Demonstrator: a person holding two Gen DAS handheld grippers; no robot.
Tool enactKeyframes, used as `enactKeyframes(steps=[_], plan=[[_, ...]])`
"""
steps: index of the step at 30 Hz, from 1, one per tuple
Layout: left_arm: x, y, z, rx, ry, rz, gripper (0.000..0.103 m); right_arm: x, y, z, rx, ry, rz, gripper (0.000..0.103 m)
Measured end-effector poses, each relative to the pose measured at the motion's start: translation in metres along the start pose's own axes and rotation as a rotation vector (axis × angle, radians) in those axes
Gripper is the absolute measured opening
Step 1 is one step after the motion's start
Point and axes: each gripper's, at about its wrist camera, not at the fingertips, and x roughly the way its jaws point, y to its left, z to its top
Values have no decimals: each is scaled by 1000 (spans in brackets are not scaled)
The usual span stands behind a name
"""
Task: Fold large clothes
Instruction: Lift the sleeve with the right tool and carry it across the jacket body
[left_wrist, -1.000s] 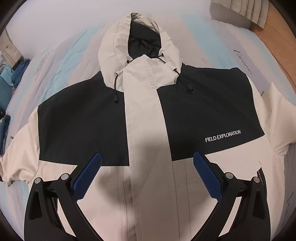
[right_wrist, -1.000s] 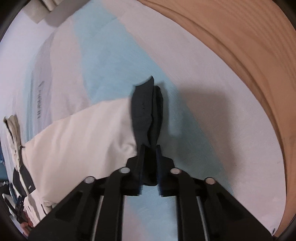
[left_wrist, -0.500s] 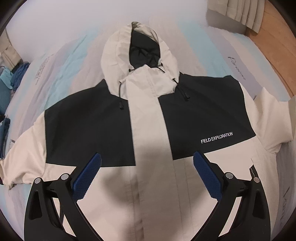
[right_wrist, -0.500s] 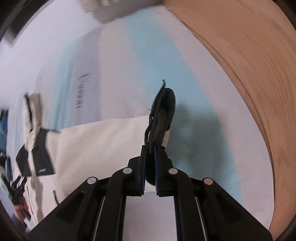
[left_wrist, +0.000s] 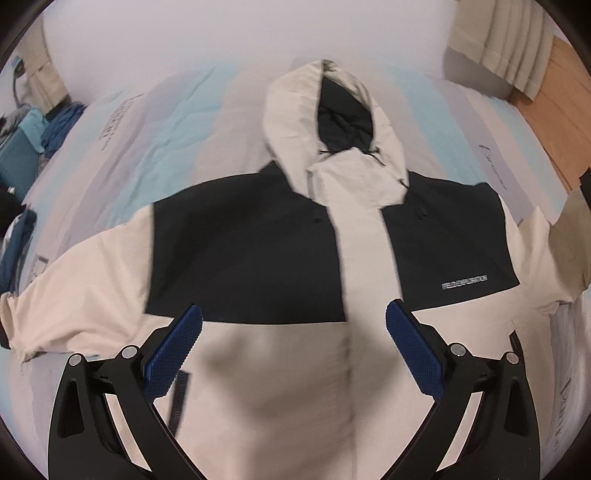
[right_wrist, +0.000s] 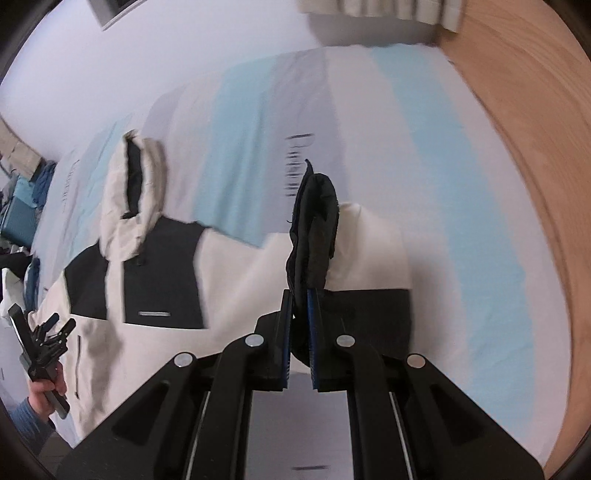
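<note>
Right gripper (right_wrist: 300, 295) clenched on cuff (right_wrist: 314, 229) at 12 o'clock; left gripper (left_wrist: 293, 332) released, empty. Soft, bulky jacket (left_wrist: 240, 251), probably slippery: best gripped at cuffs, hem.

Left gripper (left_wrist: 293, 347): black plastic frame, triangular cut-outs in the arms, silver round screw heads at the pivots, two fingers (left_wrist: 173, 350) faced with blue knurled pads. Right gripper (right_wrist: 300, 339): same black frame, four silver screws in a row, blue pad edges, thin metal rods running down the frame. Person's hand (right_wrist: 46, 387) with a blue knit sleeve (right_wrist: 22, 424) at the cuff.
</note>
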Motion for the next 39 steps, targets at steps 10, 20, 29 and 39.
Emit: enactKeyframes(steps=[10,20,29,39], plan=[[-10,85,-11,-78,30,-17,97,47,154,-2,-82,42,71,7],[-26,192,-16,-133,8,17,97,90,305,-11,-158,67,120,7],[-31,275,-22,-153,2,39,97,126,437,-24,-188,90,229,7],[-32,335,-48,-188,24,60,97,169,556,-56,-303,152,261,1]])
